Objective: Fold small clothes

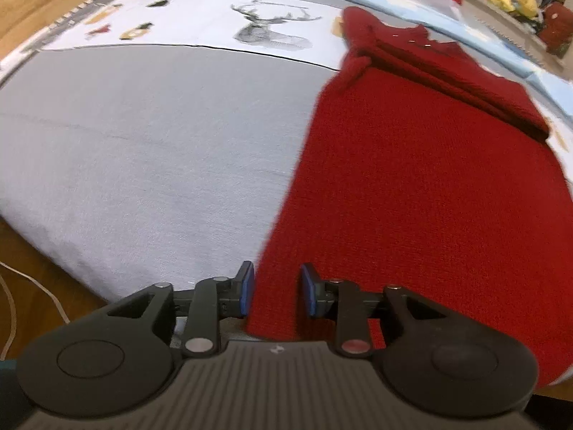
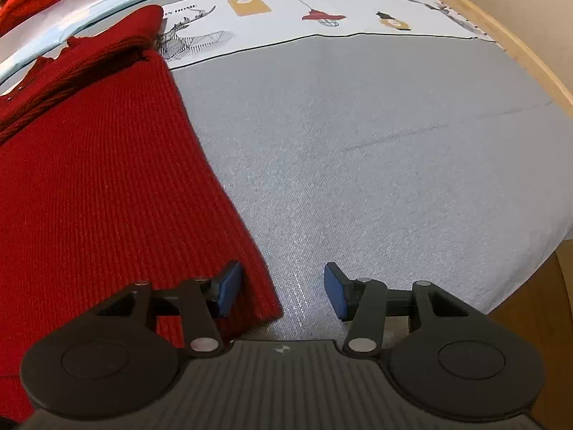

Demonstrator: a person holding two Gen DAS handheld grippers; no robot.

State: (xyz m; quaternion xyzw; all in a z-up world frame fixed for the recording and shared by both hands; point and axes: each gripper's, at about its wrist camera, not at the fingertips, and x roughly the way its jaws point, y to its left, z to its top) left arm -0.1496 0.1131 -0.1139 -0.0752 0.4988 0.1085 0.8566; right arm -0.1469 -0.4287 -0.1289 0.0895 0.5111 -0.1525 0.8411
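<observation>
While both claws hang over the bed, the left claw stands open astride the red knit garment's near left edge, pads not pressing. Garment: ribbed, lying flat on grey sheet, upper part folded back; its right side is cut off in the left view. Right claw open across its right hem corner. Print beside the deer reads "HOME", partly hidden.
</observation>
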